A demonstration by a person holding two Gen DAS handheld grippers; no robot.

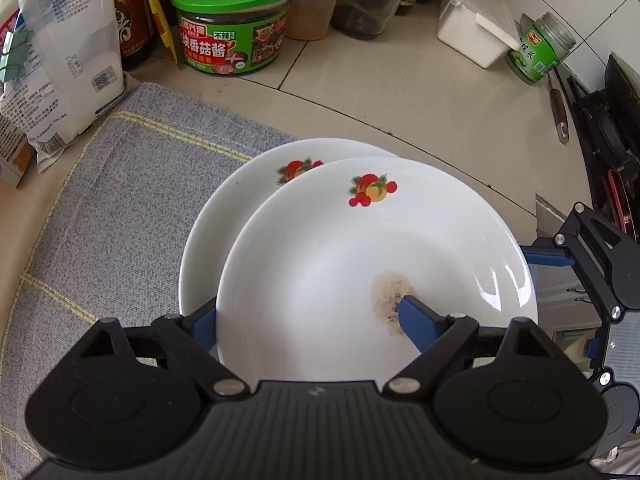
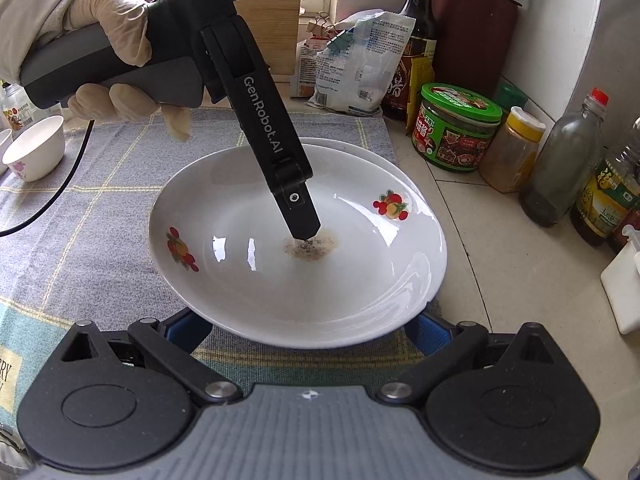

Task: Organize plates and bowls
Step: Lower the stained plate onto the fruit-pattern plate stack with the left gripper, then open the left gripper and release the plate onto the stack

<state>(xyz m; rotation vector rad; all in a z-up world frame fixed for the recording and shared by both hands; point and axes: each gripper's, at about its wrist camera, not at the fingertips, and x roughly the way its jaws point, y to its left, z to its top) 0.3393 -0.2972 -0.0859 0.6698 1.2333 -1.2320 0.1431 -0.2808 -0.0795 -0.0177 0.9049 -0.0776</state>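
A white plate [image 1: 360, 248] with fruit prints and a brown stain [image 1: 390, 294] is tilted above a second matching plate [image 1: 224, 216] that lies on the blue-grey cloth [image 1: 120, 184]. My left gripper [image 1: 308, 316] is shut on the upper plate's near rim: one blue finger [image 1: 418, 320] lies inside the plate, the other [image 1: 204, 320] under it. In the right wrist view the same plate [image 2: 320, 280] shows with the left gripper's finger [image 2: 300, 216] on the stain. My right gripper [image 2: 308, 332] is open, its blue fingers under the plate's near edge.
A green-lidded sauce jar [image 1: 234, 20], a white bag [image 1: 68, 52], bottles and a white box [image 1: 476, 28] line the counter's back. Small white bowls [image 2: 36, 148] stand on the cloth's far left. A dark rack [image 1: 608, 128] is at the right.
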